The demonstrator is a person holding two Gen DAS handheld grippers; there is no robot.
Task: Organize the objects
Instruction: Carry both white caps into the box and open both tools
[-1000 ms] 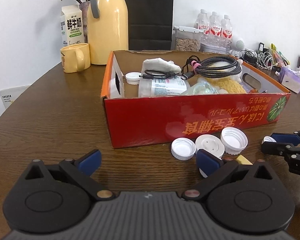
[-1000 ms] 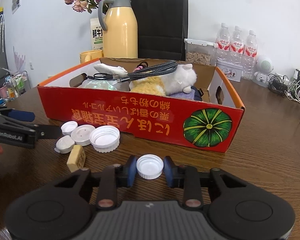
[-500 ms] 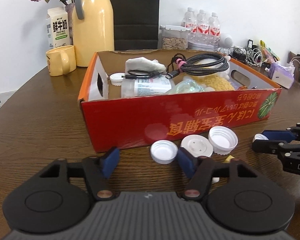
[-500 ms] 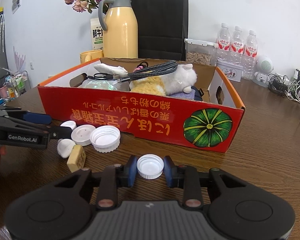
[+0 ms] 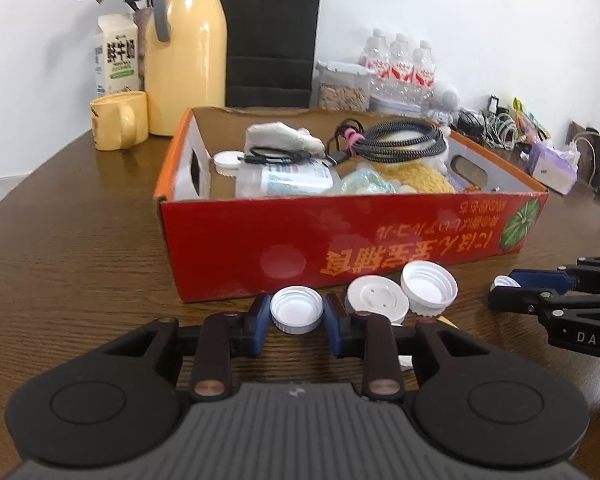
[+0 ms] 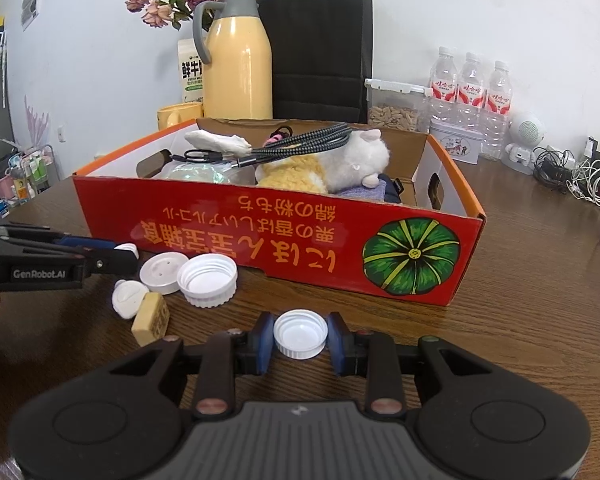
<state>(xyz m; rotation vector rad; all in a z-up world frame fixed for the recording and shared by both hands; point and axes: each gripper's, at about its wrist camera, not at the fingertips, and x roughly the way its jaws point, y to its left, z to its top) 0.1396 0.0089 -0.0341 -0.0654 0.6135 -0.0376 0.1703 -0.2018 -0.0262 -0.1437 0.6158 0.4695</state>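
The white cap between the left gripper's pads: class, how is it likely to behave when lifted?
The cap looks like thin hollow plastic, so probably very light. Its ribbed rim should give the left gripper some purchase, though a hard squeeze might flex it. Lying open side up, it seems unlikely to roll unless tipped on edge.

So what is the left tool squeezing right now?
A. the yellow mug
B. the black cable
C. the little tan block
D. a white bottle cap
D: in the left wrist view the left tool has just closed its blue pads onto a white bottle cap on the table, in front of the red box.
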